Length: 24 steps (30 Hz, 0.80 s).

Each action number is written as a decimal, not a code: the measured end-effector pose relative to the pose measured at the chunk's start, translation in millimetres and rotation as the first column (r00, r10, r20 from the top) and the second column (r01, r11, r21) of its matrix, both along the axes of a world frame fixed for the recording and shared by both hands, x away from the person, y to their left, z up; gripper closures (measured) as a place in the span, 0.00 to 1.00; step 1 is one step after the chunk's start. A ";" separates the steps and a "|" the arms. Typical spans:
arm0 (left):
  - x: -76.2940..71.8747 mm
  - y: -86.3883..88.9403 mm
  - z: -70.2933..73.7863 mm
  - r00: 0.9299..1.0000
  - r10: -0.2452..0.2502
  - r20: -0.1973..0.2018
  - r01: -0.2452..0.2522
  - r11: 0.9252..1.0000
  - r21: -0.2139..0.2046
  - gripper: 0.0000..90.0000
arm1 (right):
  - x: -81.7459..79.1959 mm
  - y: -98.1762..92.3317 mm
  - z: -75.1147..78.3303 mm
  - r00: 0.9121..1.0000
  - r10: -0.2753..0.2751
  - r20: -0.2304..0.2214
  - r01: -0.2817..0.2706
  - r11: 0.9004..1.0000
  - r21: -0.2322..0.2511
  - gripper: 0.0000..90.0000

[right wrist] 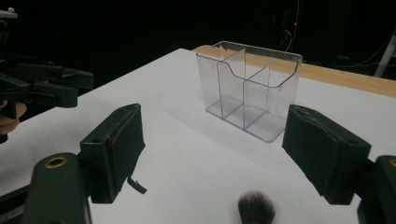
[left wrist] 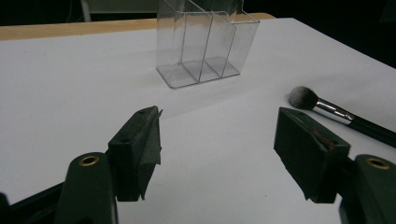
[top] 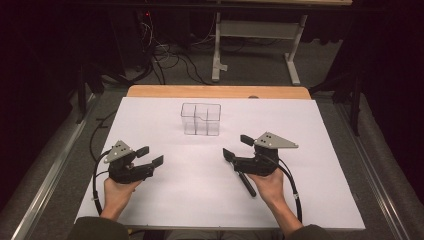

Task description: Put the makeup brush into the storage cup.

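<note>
A clear plastic organizer (top: 201,119) with several compartments stands empty at the back middle of the white sheet (top: 310,150). A makeup brush (top: 247,185) with a black handle lies flat under my right hand, its bristles pointing toward the organizer. My right gripper (top: 236,146) hovers open just above the brush head, holding nothing. My left gripper (top: 151,155) is open and empty at the front left. In the left gripper view the organizer (left wrist: 205,42) is ahead and the brush (left wrist: 327,109) is at the right. In the right gripper view the bristles (right wrist: 255,208) lie between the jaws, with the organizer (right wrist: 250,88) beyond.
The sheet covers a wooden table whose far edge (top: 220,91) shows behind the organizer. Past it are a white desk frame (top: 217,55) and cables (top: 165,55) on a dark floor. A metal rail (top: 55,165) runs along the left side.
</note>
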<state>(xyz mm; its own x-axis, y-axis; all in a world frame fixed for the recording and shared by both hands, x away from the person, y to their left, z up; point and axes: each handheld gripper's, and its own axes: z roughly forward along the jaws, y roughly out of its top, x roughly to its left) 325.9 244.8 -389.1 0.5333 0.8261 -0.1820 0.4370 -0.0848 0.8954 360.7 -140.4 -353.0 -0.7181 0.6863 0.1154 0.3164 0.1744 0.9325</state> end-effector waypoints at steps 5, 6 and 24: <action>-0.7 -0.2 0.5 1.000 0.001 0.003 -0.001 1.000 0.001 0.35 | 0.4 0.0 0.5 1.000 0.000 -0.023 -0.001 1.000 -0.019 0.25; -0.9 -0.3 0.6 1.000 -0.001 0.004 0.001 1.000 0.001 0.35 | 0.2 -0.3 0.6 0.999 -0.003 -0.032 0.002 1.000 -0.022 0.25; -0.7 -0.3 0.6 1.000 -0.002 0.003 0.002 1.000 0.002 0.35 | 5.8 -3.3 7.3 0.991 -0.019 -0.131 -0.002 0.988 -0.156 0.33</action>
<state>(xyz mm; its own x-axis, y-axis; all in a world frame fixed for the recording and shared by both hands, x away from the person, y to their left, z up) 325.2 244.5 -388.5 0.5354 0.8254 -0.1792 0.4345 -0.0871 0.8965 366.5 -143.7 -345.7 -0.6978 0.7092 0.1000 0.4366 0.3105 0.8444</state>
